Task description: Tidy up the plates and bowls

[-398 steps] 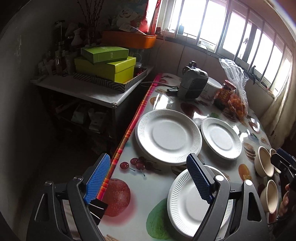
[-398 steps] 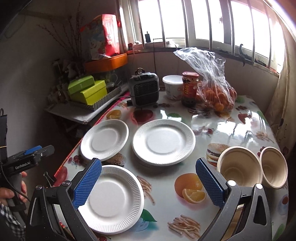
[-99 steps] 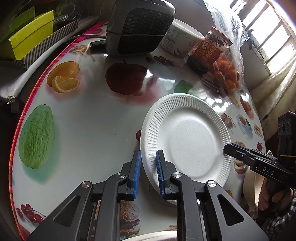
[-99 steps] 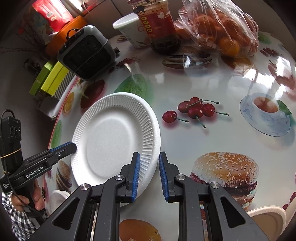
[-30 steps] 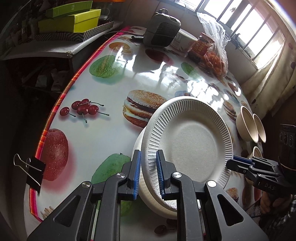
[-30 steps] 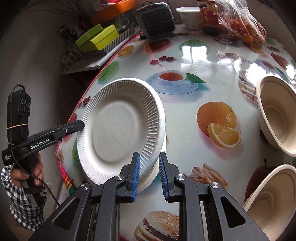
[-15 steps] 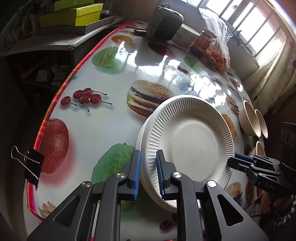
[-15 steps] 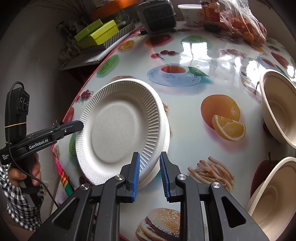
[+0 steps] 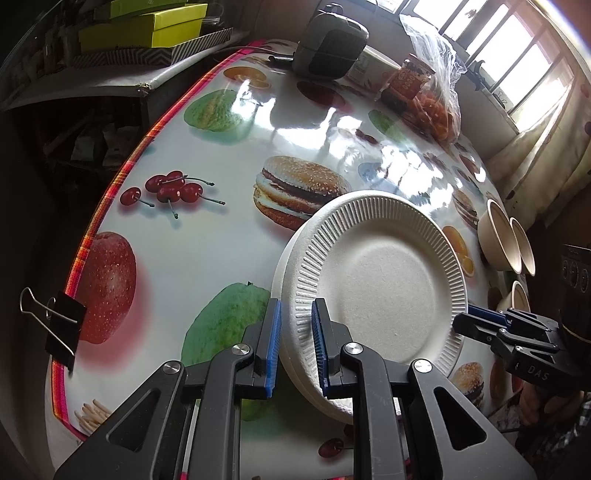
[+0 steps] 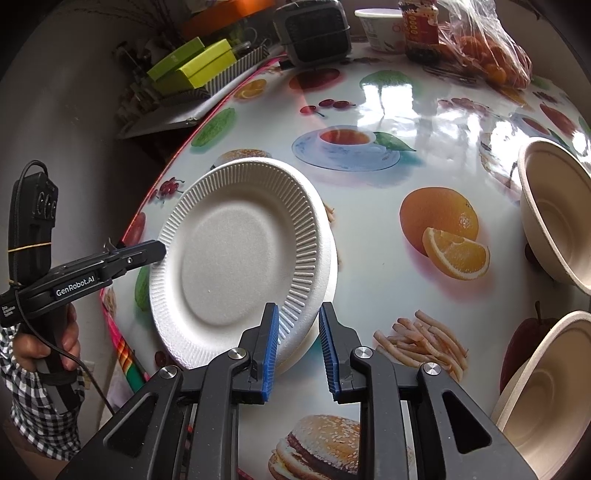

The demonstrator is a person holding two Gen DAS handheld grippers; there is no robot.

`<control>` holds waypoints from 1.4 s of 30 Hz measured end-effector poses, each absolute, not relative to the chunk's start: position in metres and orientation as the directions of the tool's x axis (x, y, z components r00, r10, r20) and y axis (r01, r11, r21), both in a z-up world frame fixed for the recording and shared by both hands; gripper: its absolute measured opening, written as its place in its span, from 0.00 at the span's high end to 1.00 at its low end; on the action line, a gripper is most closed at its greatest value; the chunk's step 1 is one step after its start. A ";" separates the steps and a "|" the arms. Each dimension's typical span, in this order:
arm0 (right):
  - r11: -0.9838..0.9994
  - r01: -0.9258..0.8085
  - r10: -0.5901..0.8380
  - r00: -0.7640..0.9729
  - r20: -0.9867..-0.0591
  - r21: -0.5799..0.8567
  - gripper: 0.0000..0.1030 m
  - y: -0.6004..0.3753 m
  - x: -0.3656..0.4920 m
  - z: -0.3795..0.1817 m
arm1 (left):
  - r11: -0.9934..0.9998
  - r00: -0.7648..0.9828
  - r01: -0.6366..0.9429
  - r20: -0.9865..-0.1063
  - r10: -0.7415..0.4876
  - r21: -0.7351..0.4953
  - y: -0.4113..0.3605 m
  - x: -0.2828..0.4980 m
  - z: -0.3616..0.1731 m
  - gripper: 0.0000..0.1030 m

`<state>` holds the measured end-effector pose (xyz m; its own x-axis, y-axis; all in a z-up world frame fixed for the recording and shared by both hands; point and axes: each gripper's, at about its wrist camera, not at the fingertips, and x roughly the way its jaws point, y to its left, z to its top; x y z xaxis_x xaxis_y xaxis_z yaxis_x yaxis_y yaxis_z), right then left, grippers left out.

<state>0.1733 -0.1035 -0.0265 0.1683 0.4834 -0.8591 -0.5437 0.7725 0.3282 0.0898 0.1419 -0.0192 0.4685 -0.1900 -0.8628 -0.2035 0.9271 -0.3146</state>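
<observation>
A stack of white paper plates (image 9: 384,288) lies on the fruit-print table near its front left edge, also in the right wrist view (image 10: 236,262). My left gripper (image 9: 295,343) has its jaws slightly parted around the stack's near rim. My right gripper (image 10: 297,338) has its jaws parted around the opposite rim, with a gap on the right side. Beige paper bowls (image 10: 554,214) stand at the right, one (image 10: 546,402) nearer; they also show in the left wrist view (image 9: 502,240).
A grey heater (image 9: 328,44), a white tub (image 10: 380,22), a red-labelled jar (image 9: 410,81) and a bag of oranges (image 10: 491,48) stand at the far end. Green boxes (image 9: 144,26) sit on a side shelf. A binder clip (image 9: 55,325) grips the left table edge.
The held plate came down onto the stack near the table's front edge. Both grippers' jaws have widened around its rim, the right one more.
</observation>
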 end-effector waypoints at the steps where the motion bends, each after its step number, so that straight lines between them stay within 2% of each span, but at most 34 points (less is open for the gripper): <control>1: 0.773 -0.543 0.483 0.168 -0.859 0.328 0.78 -0.103 0.174 -0.026 | 0.927 0.469 -0.204 -0.863 -0.189 -0.313 0.142 0.090 -0.019 0.83; 6: 0.777 -0.539 0.480 0.175 -0.860 0.324 0.76 -0.103 0.174 -0.026 | 0.926 0.473 -0.206 -0.861 -0.188 -0.315 0.143 0.090 -0.017 0.83; 10: 0.783 -0.533 0.480 0.188 -0.857 0.322 0.68 -0.106 0.173 -0.023 | 0.927 0.481 -0.204 -0.857 -0.186 -0.316 0.143 0.089 -0.013 0.83; 13: 0.786 -0.529 0.480 0.199 -0.854 0.319 0.66 -0.108 0.172 -0.020 | 0.927 0.486 -0.205 -0.854 -0.184 -0.316 0.144 0.088 -0.010 0.81; 33: 0.794 -0.519 0.490 0.235 -0.839 0.318 0.64 -0.116 0.166 -0.012 | 0.941 0.509 -0.169 -0.843 -0.172 -0.294 0.128 0.089 0.007 0.77; 42: 0.793 -0.526 0.491 0.256 -0.832 0.306 0.64 -0.117 0.163 -0.007 | 0.955 0.525 -0.166 -0.842 -0.124 -0.245 0.122 0.087 0.014 0.77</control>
<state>0.1628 -0.1174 -0.0070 0.2562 0.4913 -0.8324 -0.5262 0.7933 0.3063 0.0870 0.1225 0.0143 0.5253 -0.1243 -0.8418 -0.1661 0.9553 -0.2447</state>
